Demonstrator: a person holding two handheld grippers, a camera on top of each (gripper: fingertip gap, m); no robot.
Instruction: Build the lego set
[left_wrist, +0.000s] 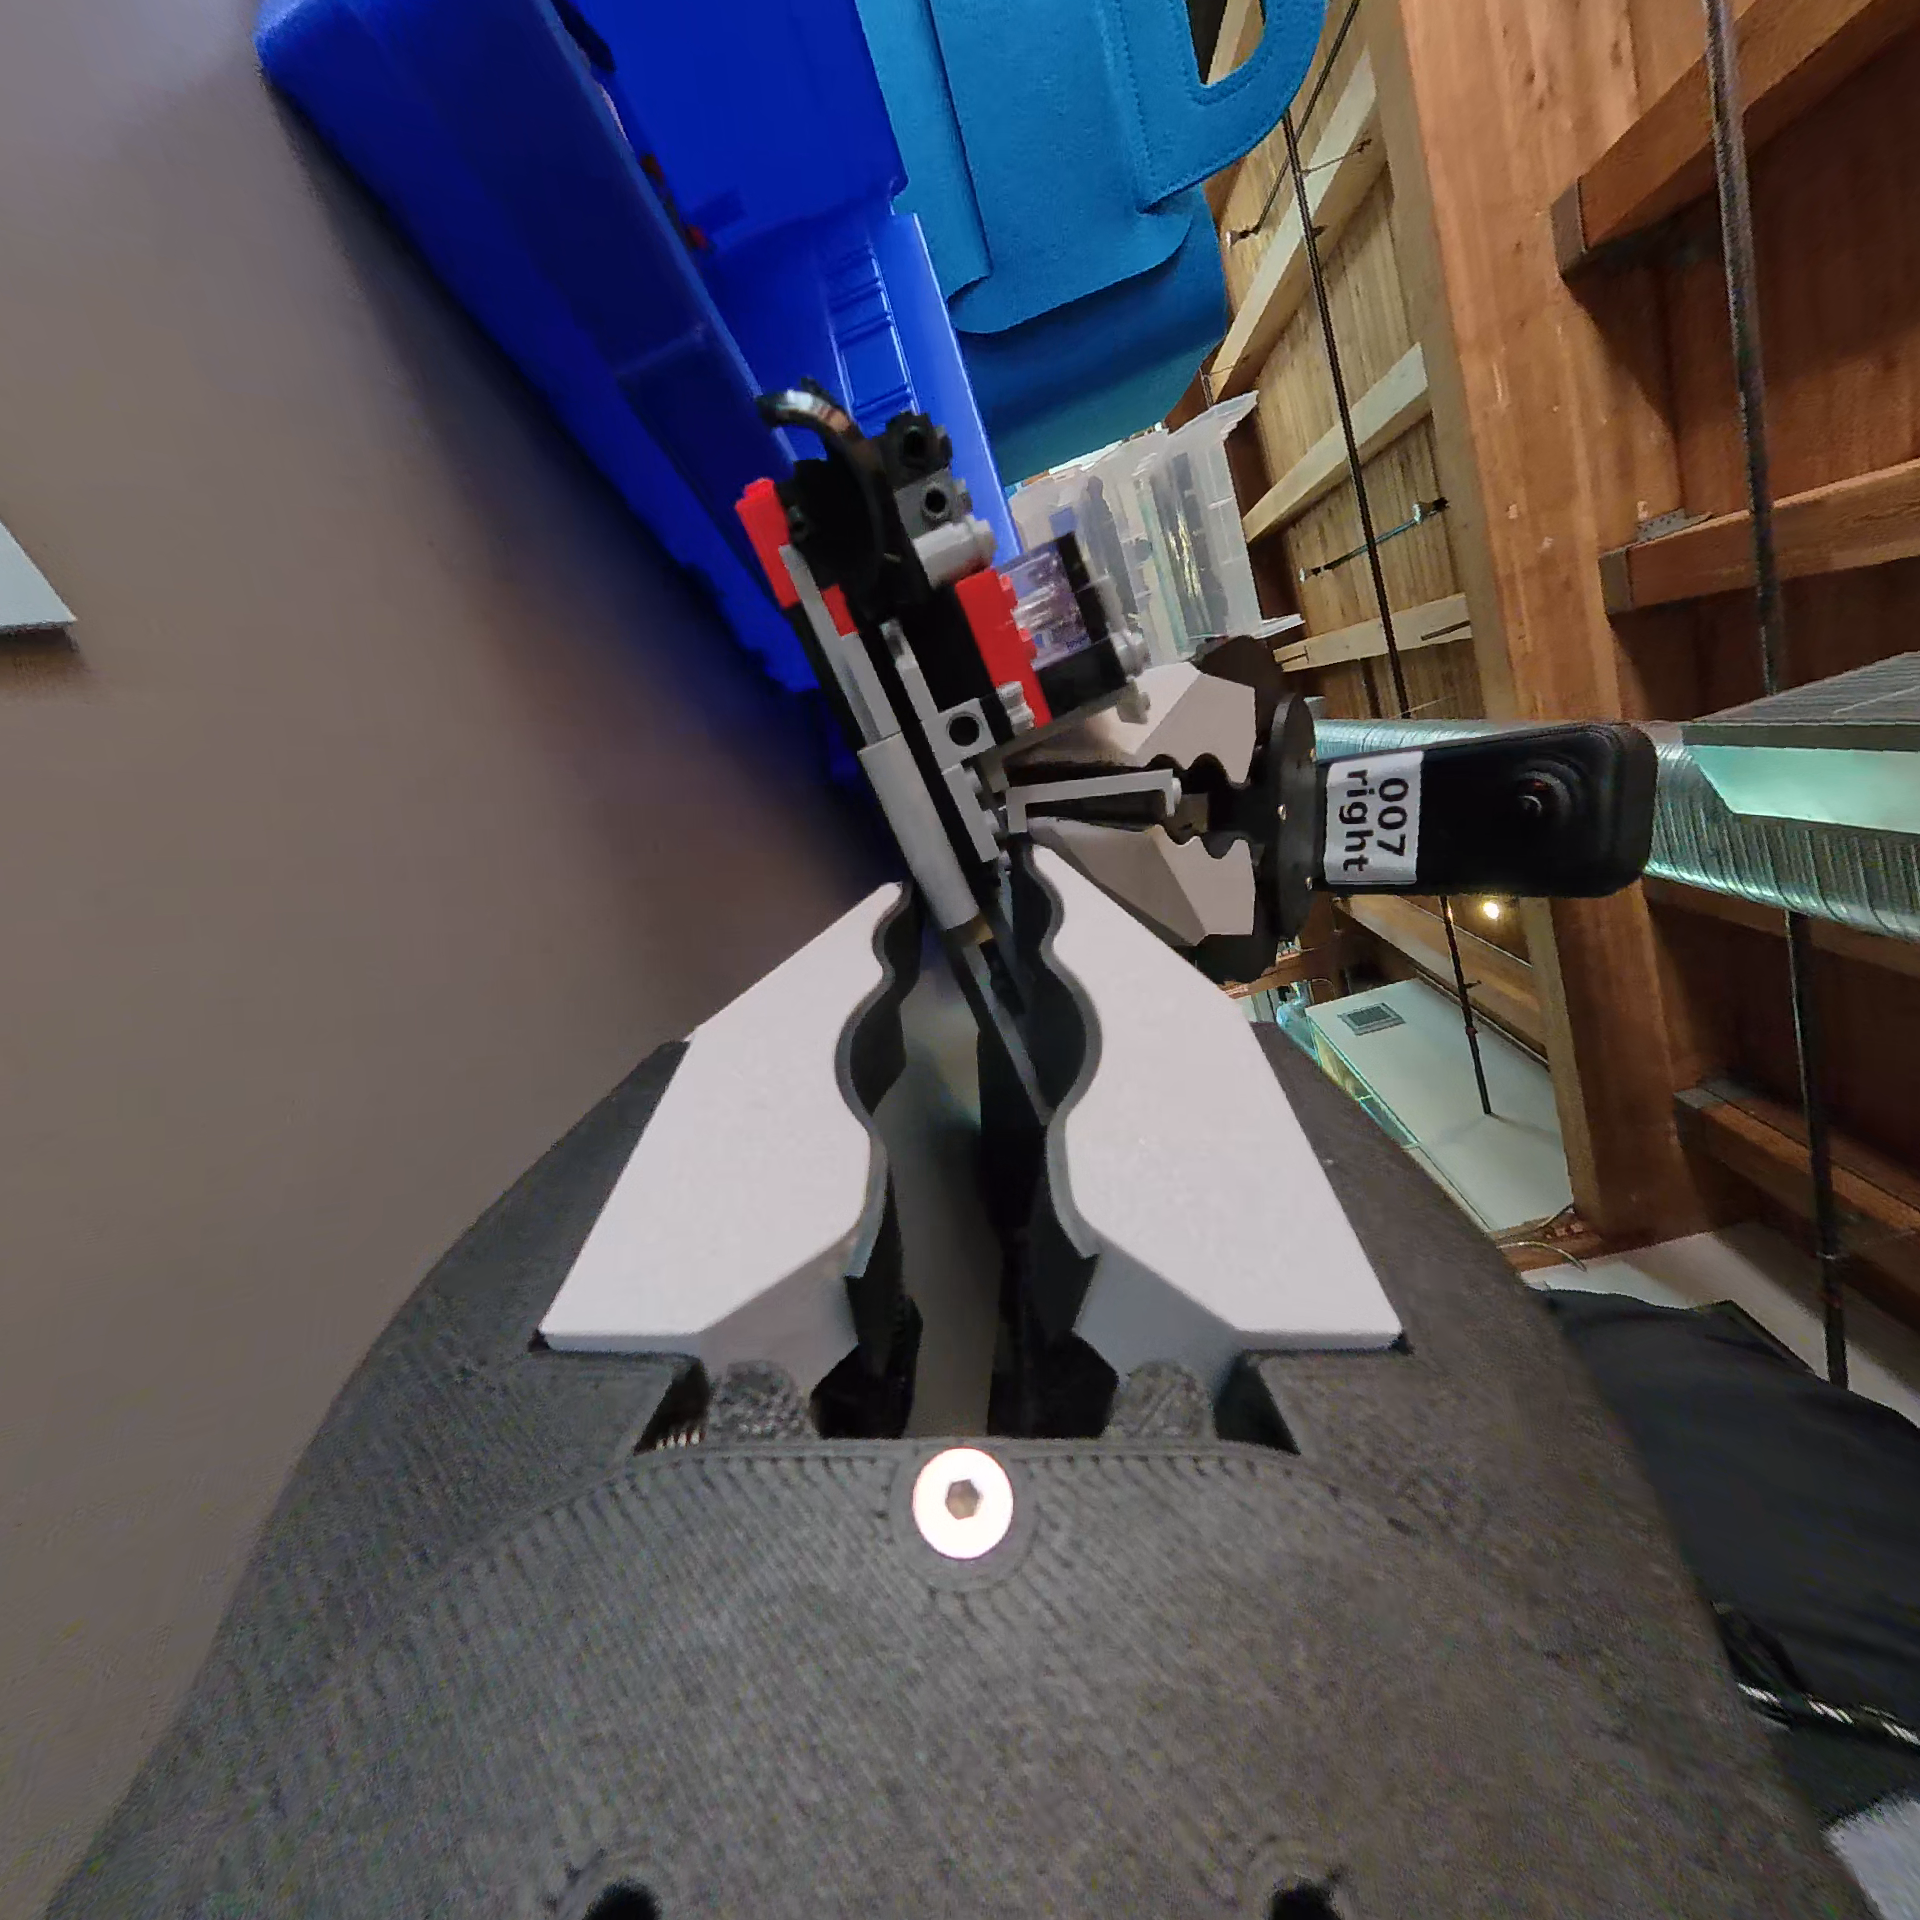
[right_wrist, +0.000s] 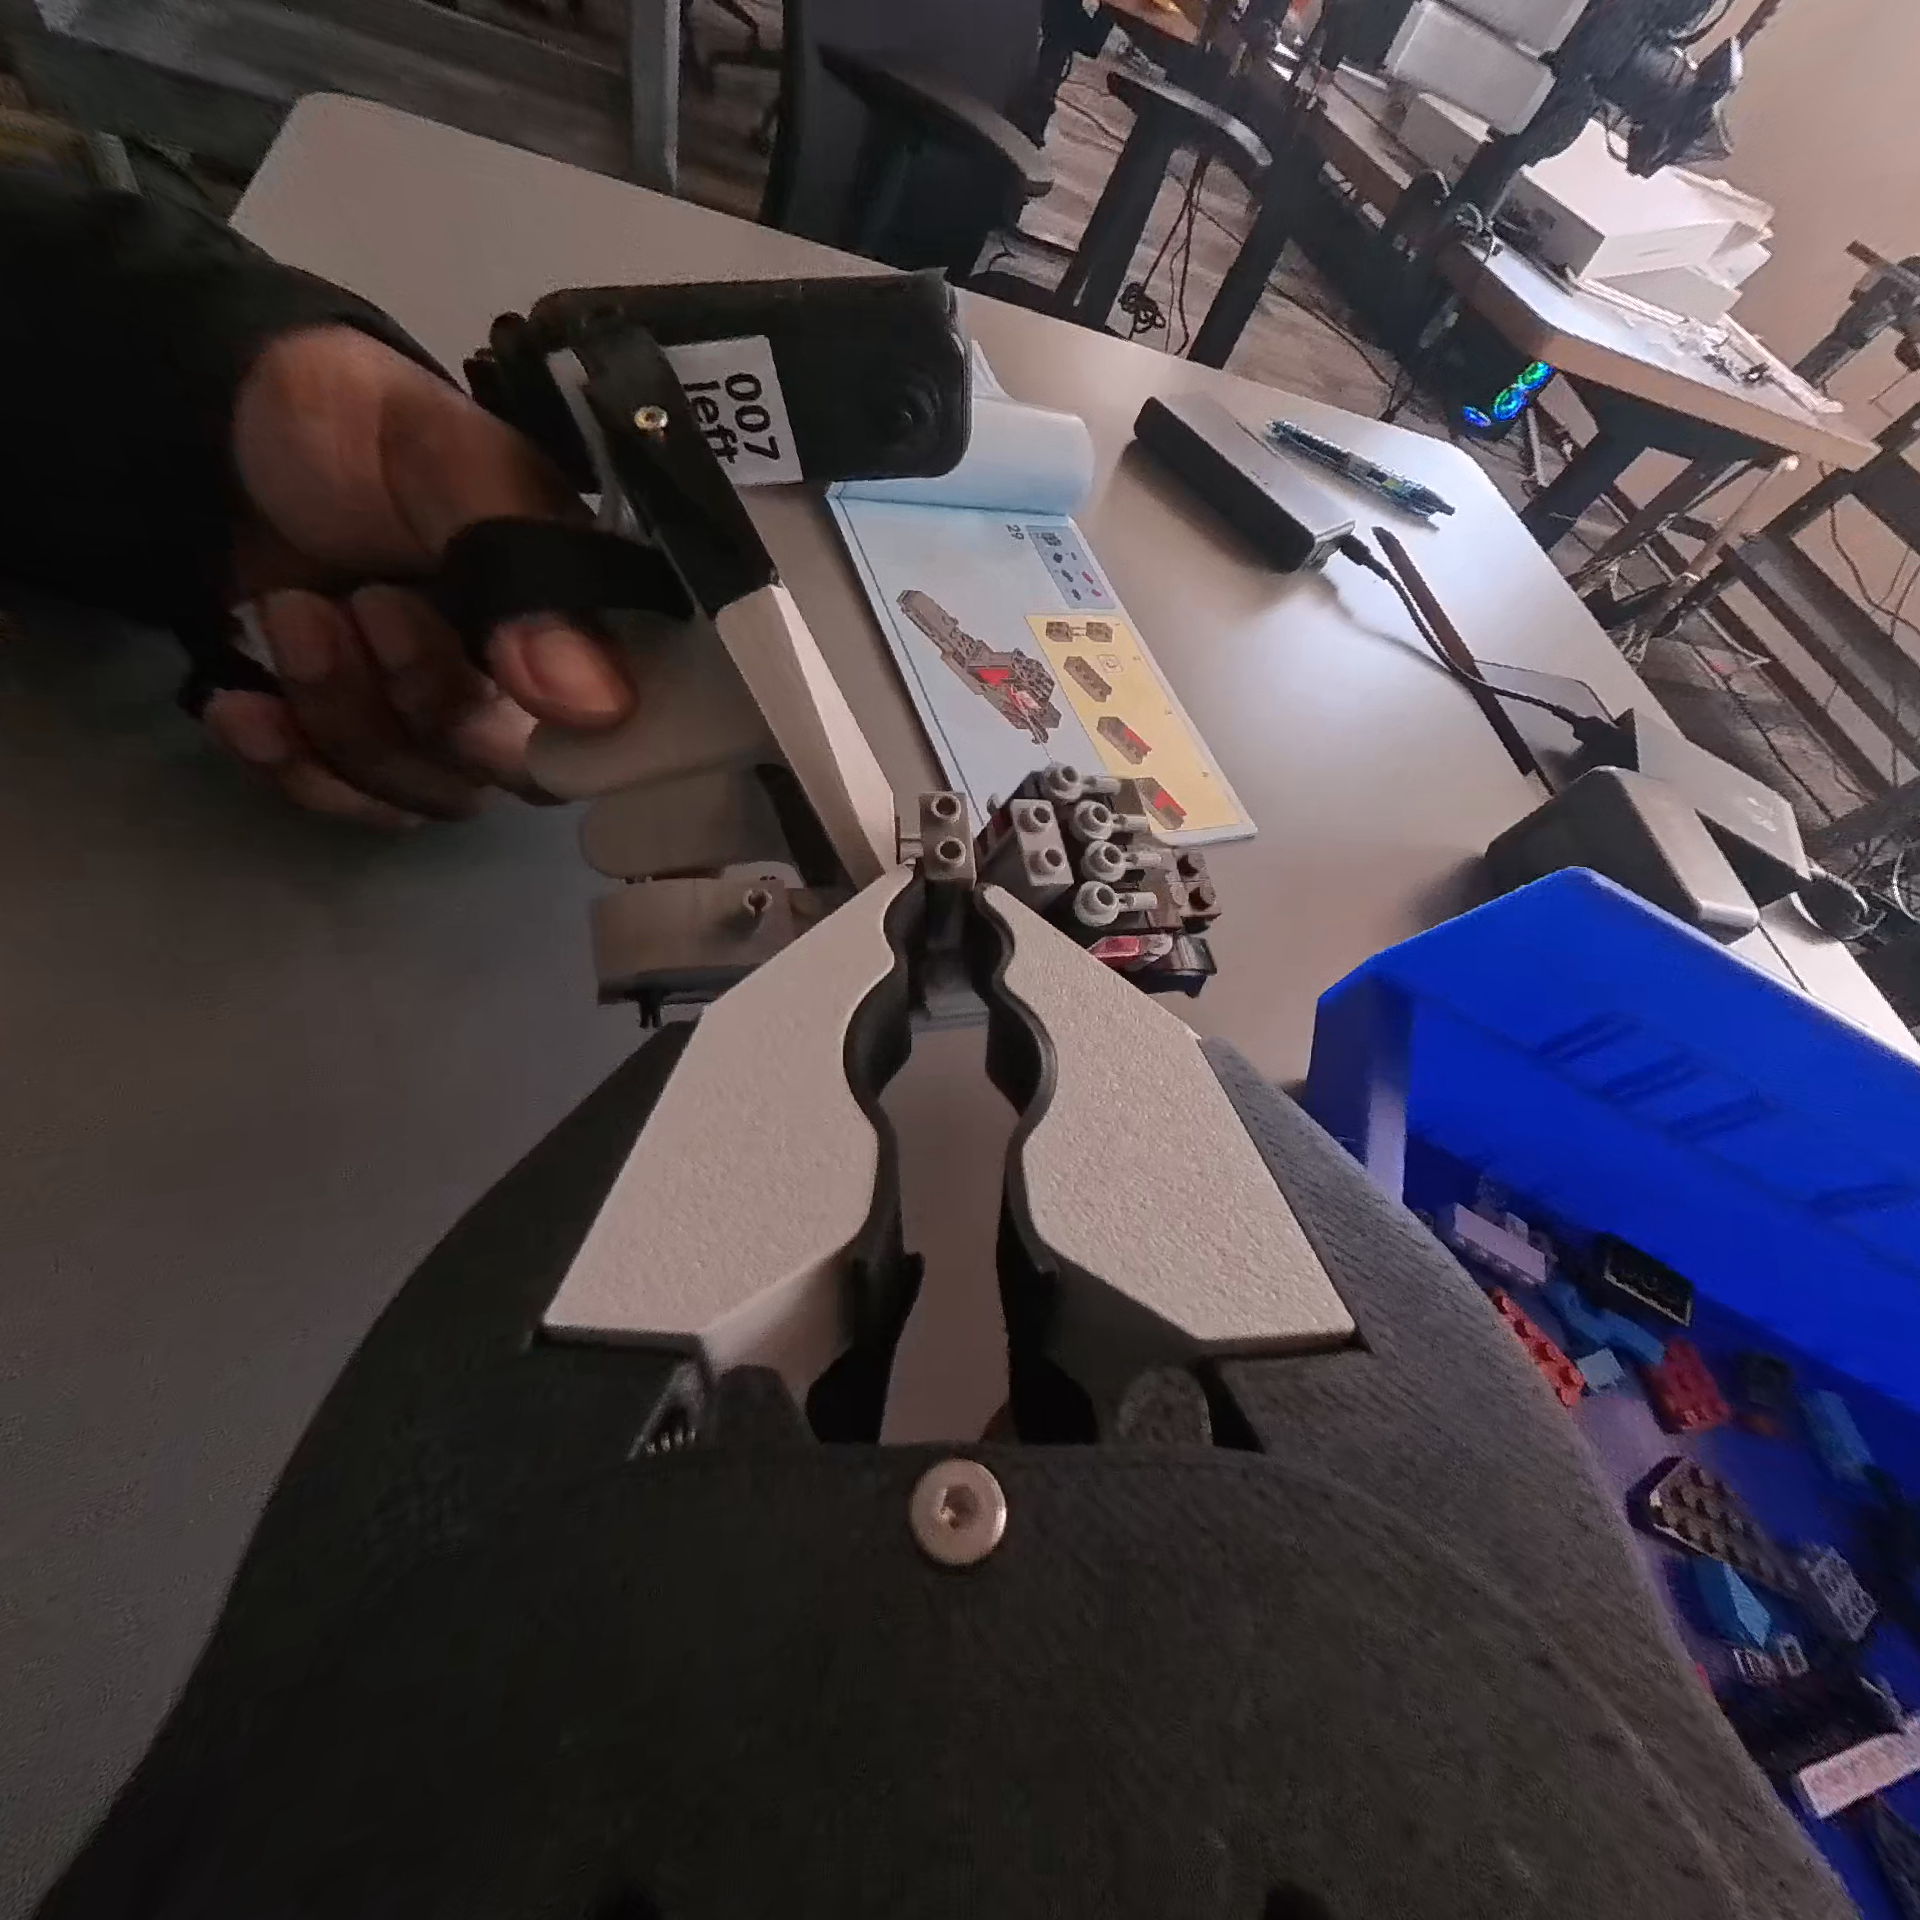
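A partly built lego model (left_wrist: 914, 644) of black, grey and red bricks is held tilted above the grey table (left_wrist: 260, 623). My left gripper (left_wrist: 966, 899) is shut on the model's lower end. My right gripper (right_wrist: 940, 896) is shut on a small grey piece (right_wrist: 948, 836) with two studs, held against the side of the model (right_wrist: 1107, 868). In the left wrist view the right gripper (left_wrist: 1179, 805) comes in from the right with that thin grey piece (left_wrist: 1091, 792) touching the model. A hand (right_wrist: 395, 582) holds the left gripper, one of whose fingers (right_wrist: 800, 675) shows.
An open instruction booklet (right_wrist: 1039, 623) lies behind the model. A blue bin (right_wrist: 1621, 1091) holding several loose bricks (right_wrist: 1683, 1382) stands at the right, and also shows in the left wrist view (left_wrist: 582, 260). A black box with a cable (right_wrist: 1236, 483) lies farther back. Only a small space, under 4 cm, lies between the two pairs of fingers.
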